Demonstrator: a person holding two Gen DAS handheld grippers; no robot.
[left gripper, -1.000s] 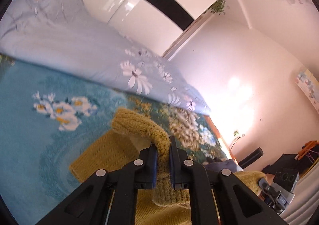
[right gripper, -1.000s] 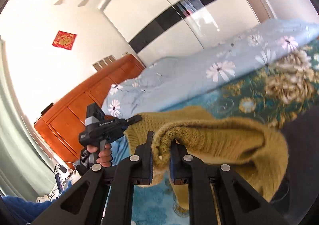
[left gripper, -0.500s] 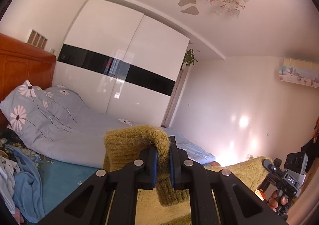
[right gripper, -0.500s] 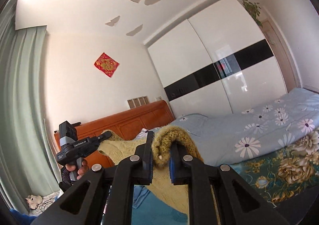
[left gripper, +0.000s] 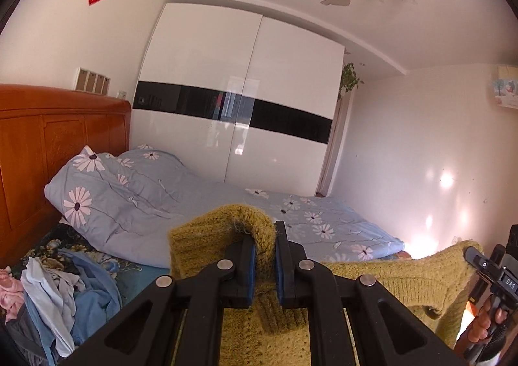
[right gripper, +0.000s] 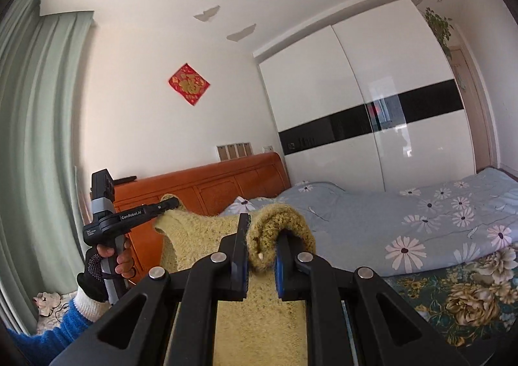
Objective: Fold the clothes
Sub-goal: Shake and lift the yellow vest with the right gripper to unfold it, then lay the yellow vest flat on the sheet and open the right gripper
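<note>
A mustard-yellow knitted sweater [left gripper: 404, 281] hangs in the air above the bed, stretched between my two grippers. My left gripper [left gripper: 264, 246] is shut on one bunched edge of the sweater. In the right wrist view, my right gripper [right gripper: 261, 247] is shut on the other bunched edge of the sweater [right gripper: 259, 307], which drops down below the fingers. In that same view the left gripper [right gripper: 168, 204] shows at the left, held by a gloved hand [right gripper: 106, 265]. The right gripper [left gripper: 476, 257] shows at the far right edge of the left wrist view.
Below lies a bed [right gripper: 466, 304] with a teal floral sheet and a light blue daisy quilt [left gripper: 155, 200]. An orange wooden headboard [left gripper: 39, 152] stands at its head. A pile of clothes [left gripper: 64, 298] sits at the left. A white wardrobe [left gripper: 239, 107] fills the far wall; green curtains [right gripper: 35, 139] hang left.
Both grippers have risen with the sweater and tipped up from the bed toward level. The sweater now hangs lifted off the sheet, and the room's walls and ceiling fill both views.
</note>
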